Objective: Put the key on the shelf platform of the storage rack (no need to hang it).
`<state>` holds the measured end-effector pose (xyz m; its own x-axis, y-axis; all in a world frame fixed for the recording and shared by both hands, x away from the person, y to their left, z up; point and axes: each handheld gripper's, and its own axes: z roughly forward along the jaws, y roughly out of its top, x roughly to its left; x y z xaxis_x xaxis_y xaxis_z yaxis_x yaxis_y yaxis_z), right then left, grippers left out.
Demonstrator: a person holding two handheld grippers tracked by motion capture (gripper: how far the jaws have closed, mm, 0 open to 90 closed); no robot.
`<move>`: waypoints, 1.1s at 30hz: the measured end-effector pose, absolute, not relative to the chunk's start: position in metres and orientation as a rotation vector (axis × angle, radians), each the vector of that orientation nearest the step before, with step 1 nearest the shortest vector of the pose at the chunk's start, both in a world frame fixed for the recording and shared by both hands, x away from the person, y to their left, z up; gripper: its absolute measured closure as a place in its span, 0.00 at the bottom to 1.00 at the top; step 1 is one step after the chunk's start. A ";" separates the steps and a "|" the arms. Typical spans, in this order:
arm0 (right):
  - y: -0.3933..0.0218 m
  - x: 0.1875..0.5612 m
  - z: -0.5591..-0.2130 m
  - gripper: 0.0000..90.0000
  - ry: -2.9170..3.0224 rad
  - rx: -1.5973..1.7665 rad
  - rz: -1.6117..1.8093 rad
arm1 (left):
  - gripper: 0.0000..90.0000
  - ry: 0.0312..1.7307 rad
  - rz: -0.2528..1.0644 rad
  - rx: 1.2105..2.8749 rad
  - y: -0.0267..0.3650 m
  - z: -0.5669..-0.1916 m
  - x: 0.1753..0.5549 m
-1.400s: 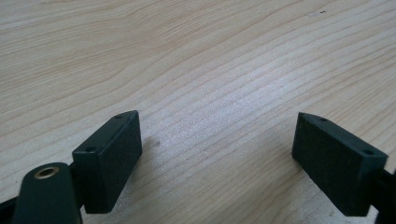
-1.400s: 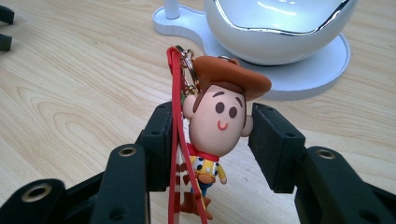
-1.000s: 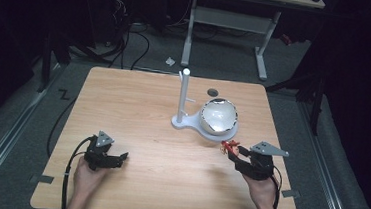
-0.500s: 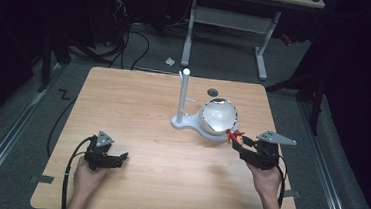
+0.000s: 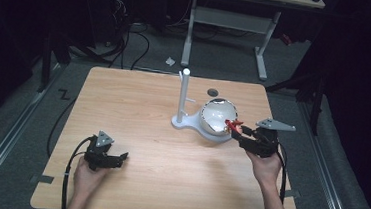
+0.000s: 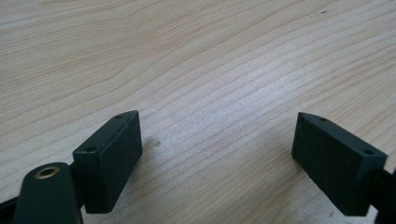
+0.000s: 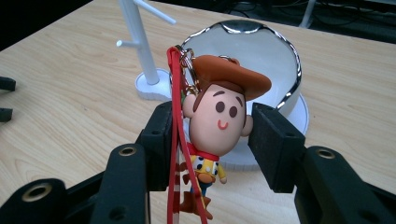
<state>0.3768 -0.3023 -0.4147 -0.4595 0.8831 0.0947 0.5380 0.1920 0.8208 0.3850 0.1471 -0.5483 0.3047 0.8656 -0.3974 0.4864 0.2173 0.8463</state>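
Cowboy keychain point(image 7: 218, 119), pinched at its head by the right hand-held gripper point(image 5: 241, 133), has travelled from the lower right of the high view up to the rim of the silver-rimmed white bowl point(image 5: 215, 117), right of centre. Probably it is bound for the bowl or the white stand point(image 5: 183, 97). Left hand-held gripper point(image 5: 117, 158) rests spread and empty on the bench point(image 5: 138, 106), lower left.

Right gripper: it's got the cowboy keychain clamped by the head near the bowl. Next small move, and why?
Probably carry it a little further toward the white stand. The right gripper is shut on the keychain figure, its red strap and ring hanging free, and the stand's pegs sit just behind the bowl. That suggests hanging it, though dropping it in the bowl is possible. The left gripper rests open on the table.
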 end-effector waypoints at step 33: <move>-0.263 0.449 -0.423 0.59 2.184 1.340 1.010 | 0.18 1.338 0.420 1.426 0.147 -0.548 0.385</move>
<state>0.4489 -0.2628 -0.4225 -0.4701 0.8815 0.0443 0.6047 0.2851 0.7437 0.3848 0.1471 -0.5483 0.3037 0.8664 -0.3963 0.4848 0.2176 0.8471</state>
